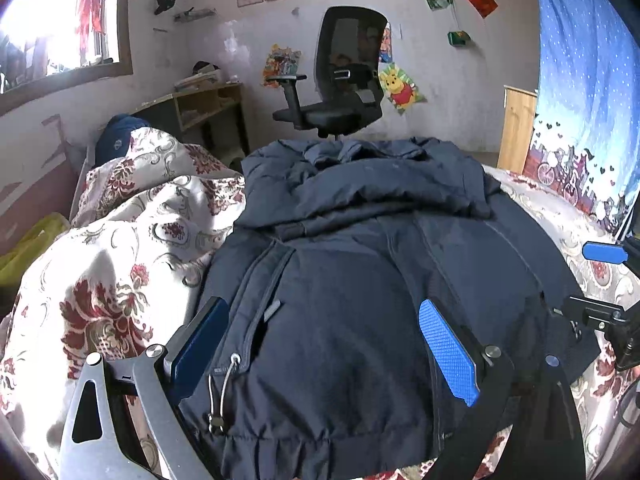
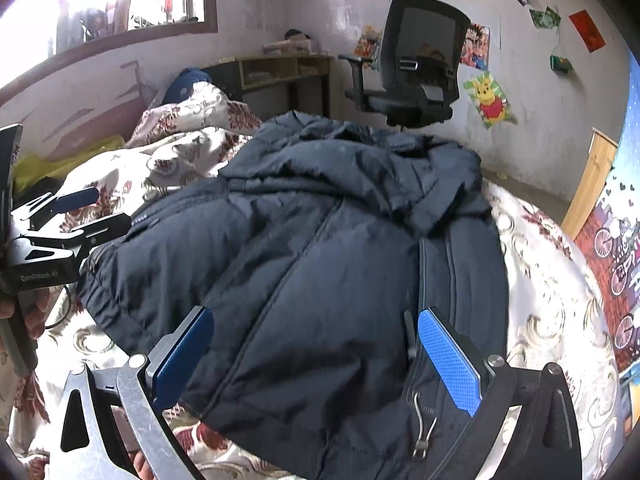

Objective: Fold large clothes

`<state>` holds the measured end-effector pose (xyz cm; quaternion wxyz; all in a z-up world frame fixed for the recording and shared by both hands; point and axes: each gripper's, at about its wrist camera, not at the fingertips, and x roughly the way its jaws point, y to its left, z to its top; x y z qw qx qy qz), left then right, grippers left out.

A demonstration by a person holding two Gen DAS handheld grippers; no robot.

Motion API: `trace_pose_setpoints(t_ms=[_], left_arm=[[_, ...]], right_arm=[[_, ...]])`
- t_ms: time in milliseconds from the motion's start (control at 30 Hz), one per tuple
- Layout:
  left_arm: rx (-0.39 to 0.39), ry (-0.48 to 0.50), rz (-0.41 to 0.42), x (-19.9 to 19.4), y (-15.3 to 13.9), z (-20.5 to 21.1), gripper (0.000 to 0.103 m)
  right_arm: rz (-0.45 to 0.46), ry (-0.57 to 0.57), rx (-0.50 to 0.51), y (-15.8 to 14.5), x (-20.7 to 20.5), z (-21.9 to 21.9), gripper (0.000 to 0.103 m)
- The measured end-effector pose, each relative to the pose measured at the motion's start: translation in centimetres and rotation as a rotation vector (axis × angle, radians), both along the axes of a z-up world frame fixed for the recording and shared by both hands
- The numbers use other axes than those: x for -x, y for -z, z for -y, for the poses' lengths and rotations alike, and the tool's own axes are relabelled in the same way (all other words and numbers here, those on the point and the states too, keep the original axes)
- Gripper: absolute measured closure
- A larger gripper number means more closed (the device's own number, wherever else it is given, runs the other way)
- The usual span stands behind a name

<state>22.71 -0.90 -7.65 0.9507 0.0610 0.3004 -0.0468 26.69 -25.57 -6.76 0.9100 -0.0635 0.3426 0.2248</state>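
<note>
1. The dark blue padded jacket (image 1: 360, 272) fills the middle of both views, lying on the bed with its hem at the bottom of the frame and its hood (image 1: 360, 168) bunched toward the top. It looks already doubled in at the sides, so my guess is the fold is midway.
2. The left claw (image 1: 324, 352) is spread wide over the hem at the lower middle of its view, holding nothing; a drawcord loop (image 1: 224, 384) hangs beside its left finger.
3. The right claw (image 2: 316, 356) is likewise spread wide over the hem's other end, empty.
4. The next move probably calls for both claws to close on the hem and carry it up toward the hood; the puffy fabric may spring back.
5. Around it: a flowered quilt (image 1: 120, 248) on the left, an office chair (image 1: 340, 80) at upper middle, a blue curtain (image 1: 580, 80) on the right.
</note>
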Motion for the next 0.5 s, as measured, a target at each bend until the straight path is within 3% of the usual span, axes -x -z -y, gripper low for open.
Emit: trace_pose_setpoints(t_ms=[500], left_arm=[[-0.066, 0.064, -0.097, 1.7, 3.0, 0.8, 0.009]], right_arm=[[-0.082, -0.009, 0.05, 3.1, 1.1, -0.1, 0.0]])
